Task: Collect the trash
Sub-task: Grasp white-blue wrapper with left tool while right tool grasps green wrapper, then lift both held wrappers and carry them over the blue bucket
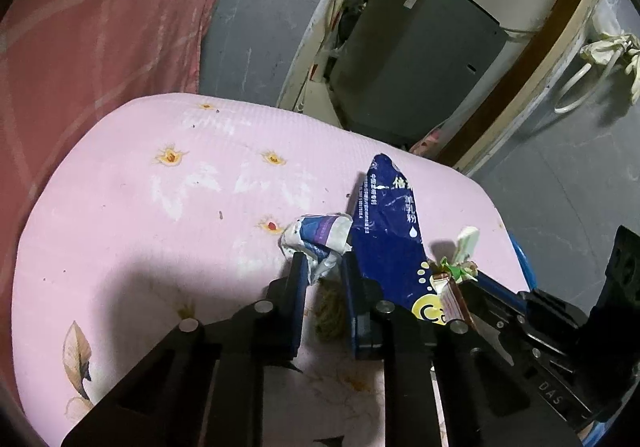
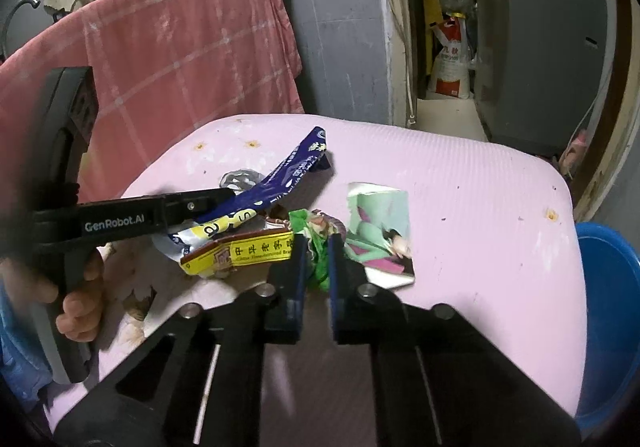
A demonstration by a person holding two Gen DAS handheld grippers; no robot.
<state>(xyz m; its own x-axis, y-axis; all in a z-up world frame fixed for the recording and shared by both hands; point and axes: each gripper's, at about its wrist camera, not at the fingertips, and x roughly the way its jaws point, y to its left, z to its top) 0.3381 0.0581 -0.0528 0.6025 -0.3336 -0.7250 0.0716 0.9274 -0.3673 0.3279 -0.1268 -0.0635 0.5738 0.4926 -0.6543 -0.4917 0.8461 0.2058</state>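
Pinching a crumpled white-and-purple wrapper (image 1: 316,243) low in the frame, the left gripper (image 1: 324,267) holds tight; the right gripper (image 2: 318,259) squeezes a green crinkly wrapper (image 2: 316,247) on the pink worktop (image 2: 460,207).

Pink floral table (image 2: 460,183) w/ blue packet (image 2: 288,171), yellow-red wrapper (image 2: 240,253), green card (image 2: 380,231).

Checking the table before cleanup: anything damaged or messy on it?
Yes. The pink cover has small burn-like holes, and crumpled wrappers litter its near edge: a blue pouch, a yellow-red strip, a green wrapper.
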